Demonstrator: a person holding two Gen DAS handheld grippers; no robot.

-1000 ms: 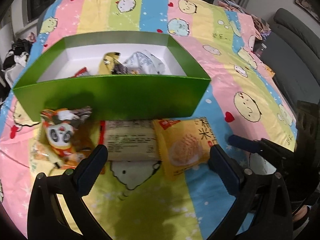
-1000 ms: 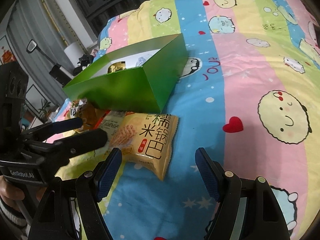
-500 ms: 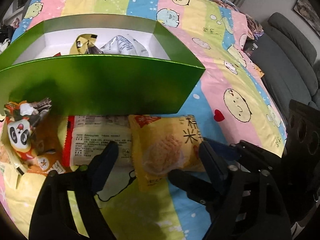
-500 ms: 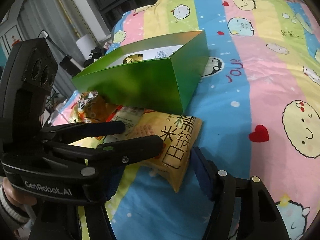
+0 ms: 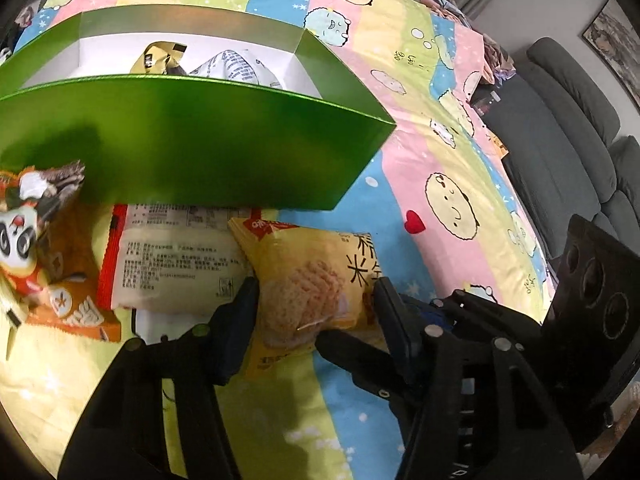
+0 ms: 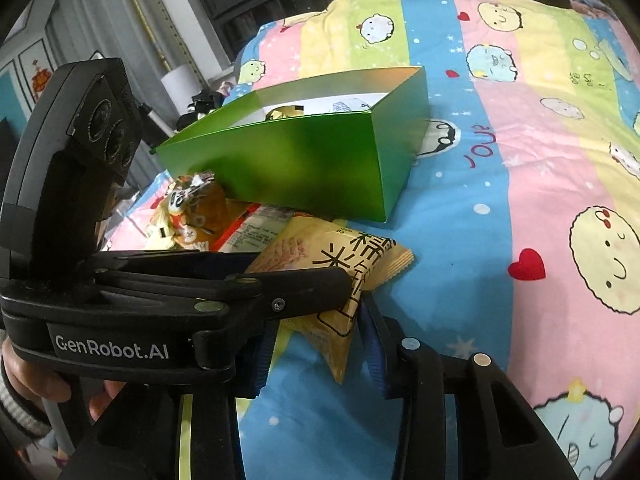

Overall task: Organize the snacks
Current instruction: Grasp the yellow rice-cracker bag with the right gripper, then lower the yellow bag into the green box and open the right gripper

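Both tools have just been closing on the same yellow rice-cracker packet (image 5: 316,280), which lies on the striped cartoon bedspread (image 5: 400,92) at lower centre of the left wrist view, just in front of the green box (image 5: 192,144). The left tool (image 5: 314,300) has its pads against the packet's two sides. The right tool (image 6: 320,344) straddles its near corner, though the left tool's arm hides one pad, so I cannot tell if it truly grips.

The risk as I judge it: two tools pinching one soft bag may crush the crackers or tear the seal, and lifting could drag the white-and-red packet (image 5: 172,264) beside it.

Large black Chinese characters run down the yellow packet; "GenRobot.AI" is printed on the left tool's body.
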